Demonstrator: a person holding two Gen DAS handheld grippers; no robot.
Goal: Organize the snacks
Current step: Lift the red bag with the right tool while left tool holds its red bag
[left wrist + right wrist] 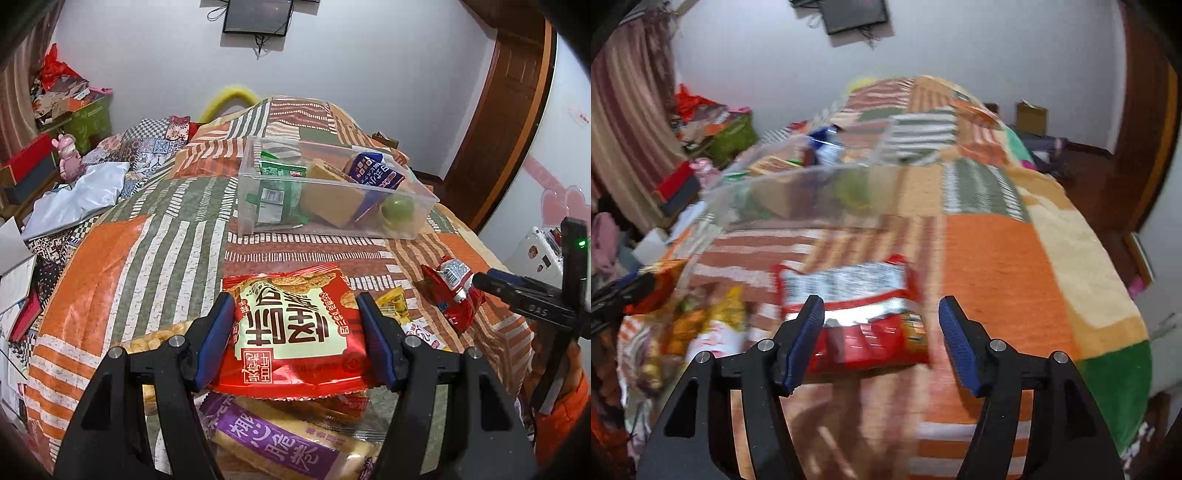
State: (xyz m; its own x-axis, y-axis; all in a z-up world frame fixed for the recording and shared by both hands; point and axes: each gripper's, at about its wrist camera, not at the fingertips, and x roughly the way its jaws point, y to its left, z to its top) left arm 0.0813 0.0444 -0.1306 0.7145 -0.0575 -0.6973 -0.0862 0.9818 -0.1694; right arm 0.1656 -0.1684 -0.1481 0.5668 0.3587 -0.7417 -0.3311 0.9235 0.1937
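The left gripper [297,325] squeezes a red crinkly snack bag with big brown Chinese words [291,332]. At two o'clock, the right gripper [881,328] gapes over a small red foil packet [864,314], not pinching it. The clear plastic box [332,225] sits at twelve o'clock.

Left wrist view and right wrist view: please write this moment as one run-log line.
left gripper: shut on red cracker bag | right gripper: open, over small red packet | clear bin: partly filled
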